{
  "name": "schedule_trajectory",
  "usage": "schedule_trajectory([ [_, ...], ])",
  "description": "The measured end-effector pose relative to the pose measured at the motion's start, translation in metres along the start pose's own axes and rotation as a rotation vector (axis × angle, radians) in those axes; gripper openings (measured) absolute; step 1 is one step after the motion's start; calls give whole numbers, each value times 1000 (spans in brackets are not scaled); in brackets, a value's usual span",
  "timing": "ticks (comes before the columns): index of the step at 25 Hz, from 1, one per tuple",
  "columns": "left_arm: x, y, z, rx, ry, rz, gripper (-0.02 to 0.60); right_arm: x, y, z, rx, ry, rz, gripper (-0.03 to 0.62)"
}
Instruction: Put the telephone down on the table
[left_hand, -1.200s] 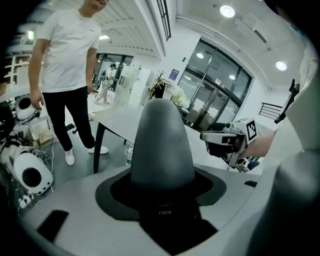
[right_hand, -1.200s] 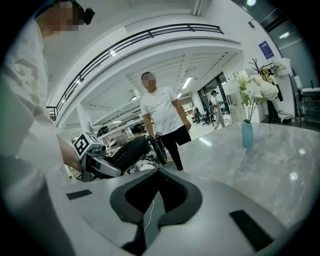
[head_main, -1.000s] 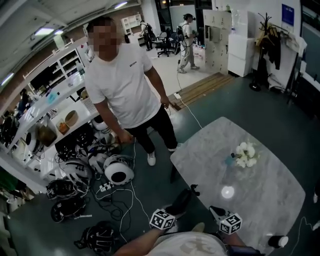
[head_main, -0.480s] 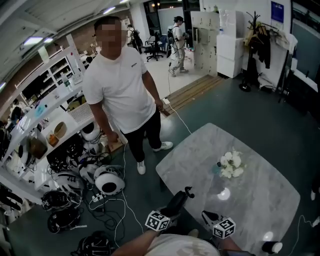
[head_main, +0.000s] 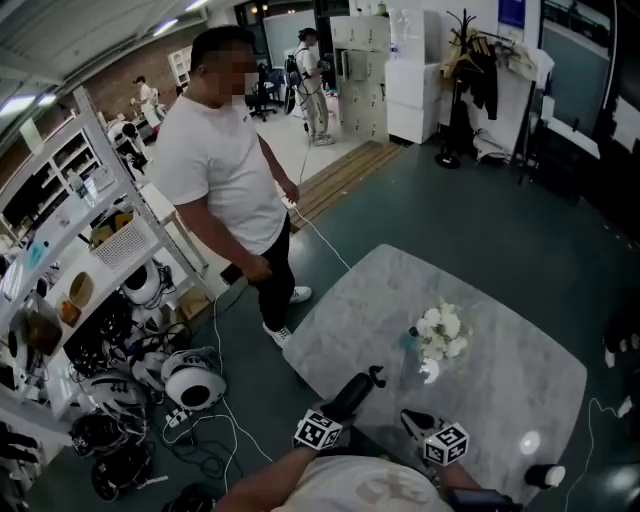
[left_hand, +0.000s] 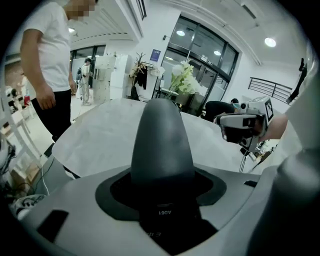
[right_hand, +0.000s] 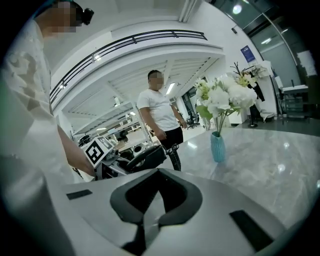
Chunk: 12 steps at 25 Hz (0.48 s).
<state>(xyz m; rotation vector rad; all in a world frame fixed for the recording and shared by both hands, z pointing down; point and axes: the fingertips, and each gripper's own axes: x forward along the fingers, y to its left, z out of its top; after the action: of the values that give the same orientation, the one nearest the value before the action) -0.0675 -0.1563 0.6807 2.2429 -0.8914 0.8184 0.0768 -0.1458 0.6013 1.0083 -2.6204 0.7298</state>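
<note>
Your left gripper has eased the black plastic telephone handset, clamped in its jaws, to the grey marble desk's near left edge. It still needs lowering. Your right gripper's jaws are closed and empty.

Black telephone at lower centre, with a dull charcoal sheen up close. The table is pale grey marble, veined in white. White flowers stand in a turquoise vase. At the bottom edge, two marker cubes carry black-and-white squares. At upper left, a person's T-shirt is white and the trousers black. The floor is dark blue-grey.
</note>
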Motion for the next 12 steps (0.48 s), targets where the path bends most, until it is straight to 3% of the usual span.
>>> schedule_trajectory([
  [12, 55, 23, 20, 66, 40, 49, 275, 7, -18, -2, 11, 54, -19, 15],
])
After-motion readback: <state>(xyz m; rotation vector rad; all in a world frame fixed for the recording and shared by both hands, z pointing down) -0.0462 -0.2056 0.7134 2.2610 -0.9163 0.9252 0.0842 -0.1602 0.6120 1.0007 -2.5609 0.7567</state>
